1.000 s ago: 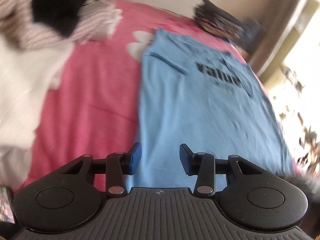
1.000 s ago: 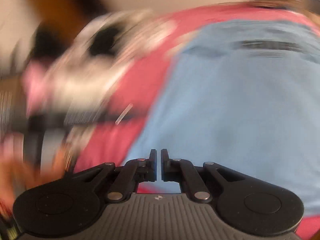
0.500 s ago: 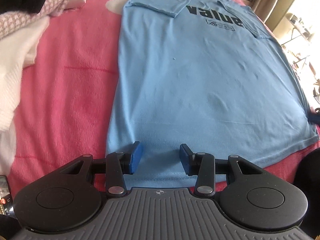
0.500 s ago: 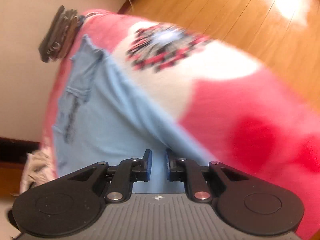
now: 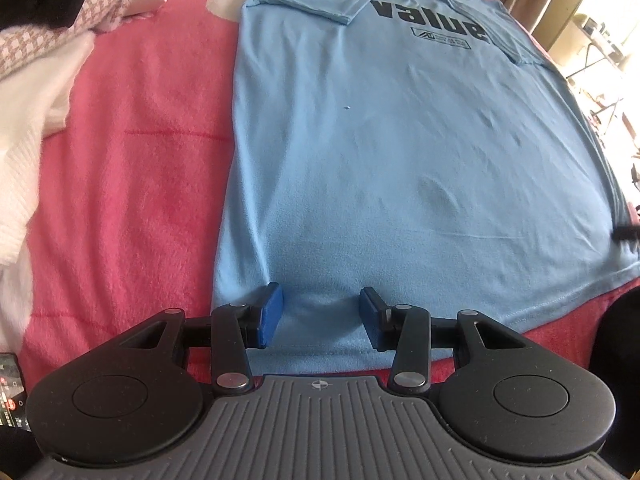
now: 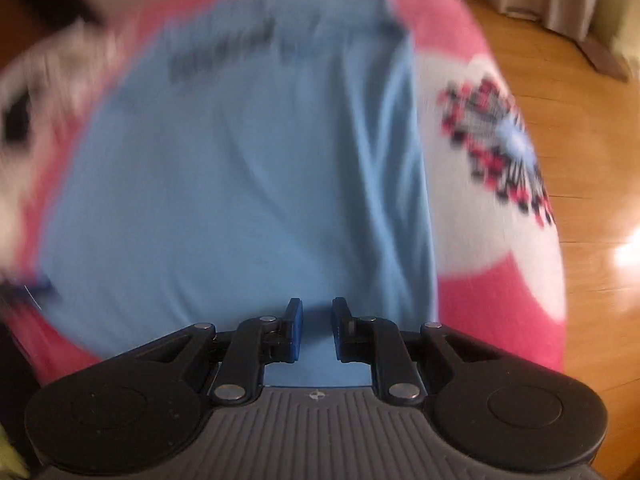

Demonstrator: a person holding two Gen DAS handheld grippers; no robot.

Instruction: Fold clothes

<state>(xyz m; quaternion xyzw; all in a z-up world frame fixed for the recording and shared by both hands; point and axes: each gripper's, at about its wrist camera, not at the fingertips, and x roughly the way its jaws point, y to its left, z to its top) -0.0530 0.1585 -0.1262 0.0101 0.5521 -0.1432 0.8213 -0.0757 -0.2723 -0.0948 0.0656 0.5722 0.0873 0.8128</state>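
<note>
A light blue T-shirt (image 5: 400,152) with black "value" print lies flat on a pink blanket (image 5: 132,168), sleeves folded in, hem toward me. My left gripper (image 5: 320,308) is open, its blue pads low over the hem near the shirt's left corner, with cloth between them. The right wrist view is blurred; there the same shirt (image 6: 248,184) fills the middle. My right gripper (image 6: 317,322) is open with a narrow gap, over the hem near the shirt's right edge.
A pile of white, checked and black clothes (image 5: 48,40) lies at the left on the bed. A phone (image 5: 10,384) shows at the lower left. The pink blanket's white patterned patch (image 6: 496,160) and a wooden floor (image 6: 580,120) lie to the right.
My left gripper has moved closer to the hem. My right gripper swung back over the shirt from the bed's edge and its jaws have opened wider.
</note>
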